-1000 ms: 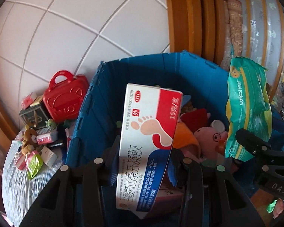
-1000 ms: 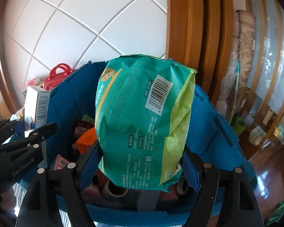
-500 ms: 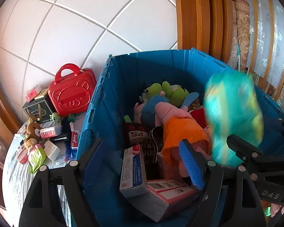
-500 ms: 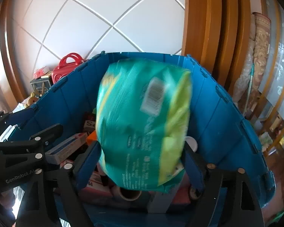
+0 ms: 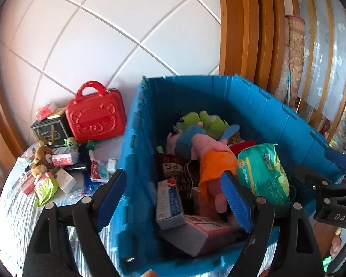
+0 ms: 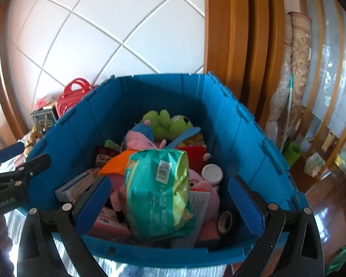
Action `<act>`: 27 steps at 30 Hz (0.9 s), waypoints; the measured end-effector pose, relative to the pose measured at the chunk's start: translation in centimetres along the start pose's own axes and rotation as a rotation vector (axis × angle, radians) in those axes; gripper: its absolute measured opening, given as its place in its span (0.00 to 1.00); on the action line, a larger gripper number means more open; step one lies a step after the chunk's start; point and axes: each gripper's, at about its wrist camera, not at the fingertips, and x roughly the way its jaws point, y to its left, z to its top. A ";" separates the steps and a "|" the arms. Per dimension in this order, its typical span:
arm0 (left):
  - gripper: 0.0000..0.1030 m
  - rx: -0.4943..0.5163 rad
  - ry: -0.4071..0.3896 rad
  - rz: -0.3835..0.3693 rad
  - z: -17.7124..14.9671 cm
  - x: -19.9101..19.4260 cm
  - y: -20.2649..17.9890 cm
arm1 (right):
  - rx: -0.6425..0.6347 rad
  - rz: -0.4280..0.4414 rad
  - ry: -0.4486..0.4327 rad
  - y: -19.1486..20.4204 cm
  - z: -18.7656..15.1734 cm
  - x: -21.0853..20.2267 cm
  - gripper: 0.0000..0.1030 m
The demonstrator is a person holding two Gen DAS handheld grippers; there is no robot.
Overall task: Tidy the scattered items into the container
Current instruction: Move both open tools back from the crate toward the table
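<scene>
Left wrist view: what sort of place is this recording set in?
Probably a home. A blue plastic storage crate holds plush toys, a red toy suitcase stands against a white tiled wall, and patterned curtains hang beside wooden frames.

A second ago the left tongs (image 5: 175,198) gripped a white, red and blue cardboard medicine box (image 5: 169,204) upright over the blue plastic crate (image 5: 253,97); that box now stands inside, among other cartons. The right tongs (image 6: 173,203) held a teal and green crinkled plastic packet (image 6: 159,191), which now lies loose on the pink plush toys (image 6: 138,139). Both tongs have just been opening, and nothing is pressed between their pads.
</scene>
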 end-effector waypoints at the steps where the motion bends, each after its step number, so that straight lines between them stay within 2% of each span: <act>1: 0.81 -0.005 -0.010 -0.002 -0.1 -0.7 0.5 | 0.000 0.002 -0.010 0.3 0.0 -0.6 1.00; 5: 0.81 -0.014 -0.051 0.023 -0.4 -3.7 3.0 | -0.018 0.011 -0.048 2.8 -0.2 -3.2 1.00; 9: 0.81 -0.010 -0.058 0.031 -1.2 -6.2 5.8 | -0.014 0.012 -0.083 6.1 -0.8 -6.1 1.00; 13: 0.81 0.021 -0.053 0.108 -2.6 -8.3 8.5 | -0.005 0.019 -0.100 9.9 -1.7 -8.4 1.00; 21: 0.81 -0.004 -0.043 0.078 -5.8 -12.0 13.8 | 0.000 -0.040 -0.108 16.0 -3.9 -11.5 1.00; 27: 0.81 -0.057 -0.055 0.036 -6.8 -13.9 16.2 | 0.021 -0.084 -0.127 17.8 -4.7 -13.6 1.00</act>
